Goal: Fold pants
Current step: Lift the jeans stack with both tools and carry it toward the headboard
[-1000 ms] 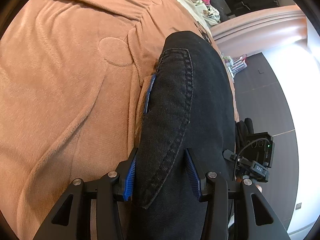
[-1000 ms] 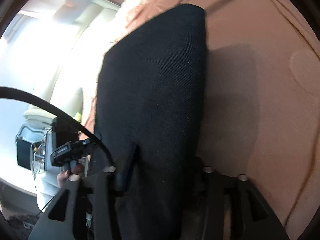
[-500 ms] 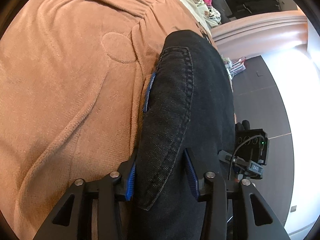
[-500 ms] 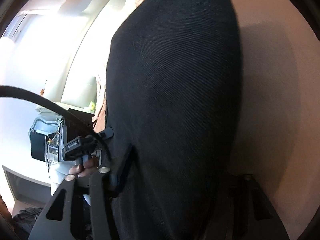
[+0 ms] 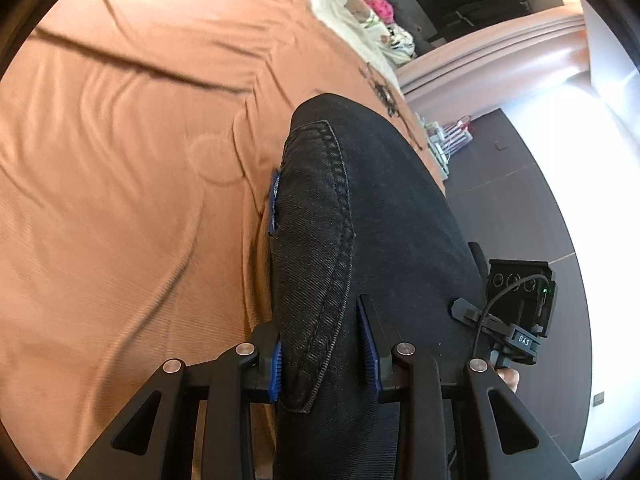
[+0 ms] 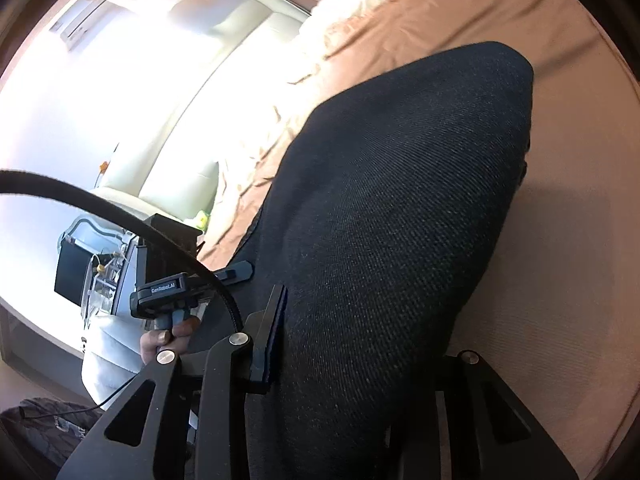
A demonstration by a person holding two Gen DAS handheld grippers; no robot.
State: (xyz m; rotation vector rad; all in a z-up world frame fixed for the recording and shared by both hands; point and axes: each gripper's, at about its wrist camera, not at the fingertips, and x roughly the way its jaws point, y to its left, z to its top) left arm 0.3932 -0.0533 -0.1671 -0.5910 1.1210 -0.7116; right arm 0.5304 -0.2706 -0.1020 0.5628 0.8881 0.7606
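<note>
Here, both the left gripper (image 5: pixel 326 342) and right gripper (image 6: pixel 360 340), jaws just closing, pinch the black pants (image 5: pixel 360 220), though the right's hidden far pad apparently risks slipping off.

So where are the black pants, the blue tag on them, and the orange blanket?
black pants (image 5: pixel 392 208): left wrist view, mid fabric.
blue tag (image 5: pixel 274 204): left wrist view, its middle.
orange blanket (image 5: pixel 120 200): left wrist view, bare area.

You are in a home bedroom. Your work surface is a bed (image 5: pixel 120 220) covered with an orange-brown blanket (image 6: pixel 560 260), with a cream printed quilt (image 5: pixel 360 12) and pink clothing (image 5: pixel 372 0) piled at its far end. Beside it you see dark floor tiles (image 5: pixel 520 208), and on the other side a pale padded headboard (image 6: pixel 172 168).
</note>
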